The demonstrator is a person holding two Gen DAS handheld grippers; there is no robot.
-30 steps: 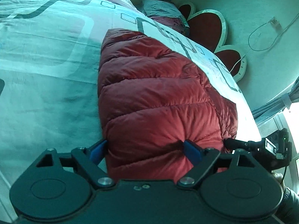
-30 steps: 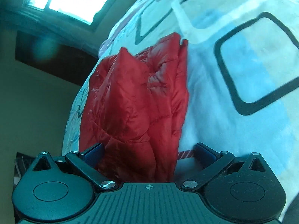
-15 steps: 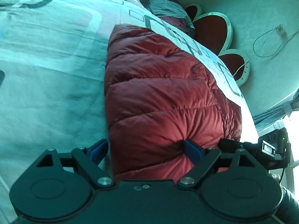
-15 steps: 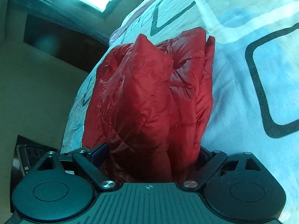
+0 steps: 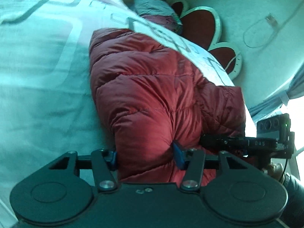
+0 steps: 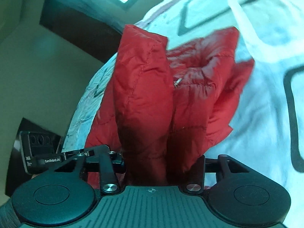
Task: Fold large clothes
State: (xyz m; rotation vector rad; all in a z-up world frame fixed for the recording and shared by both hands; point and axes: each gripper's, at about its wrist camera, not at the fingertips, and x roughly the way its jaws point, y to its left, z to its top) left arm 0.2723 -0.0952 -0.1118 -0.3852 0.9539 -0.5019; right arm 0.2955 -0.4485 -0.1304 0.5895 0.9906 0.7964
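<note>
Broadly, we saw a patterned bedsheet (image 5: pixel 38 79) under the red down jacket (image 5: pixel 144 102), which lay bunched near the bed's edge. Our left gripper (image 5: pixel 146 156) was closing, blue pads denting its quilted hem. Our right gripper (image 6: pixel 163 163) was closing on upright jacket folds.
</note>
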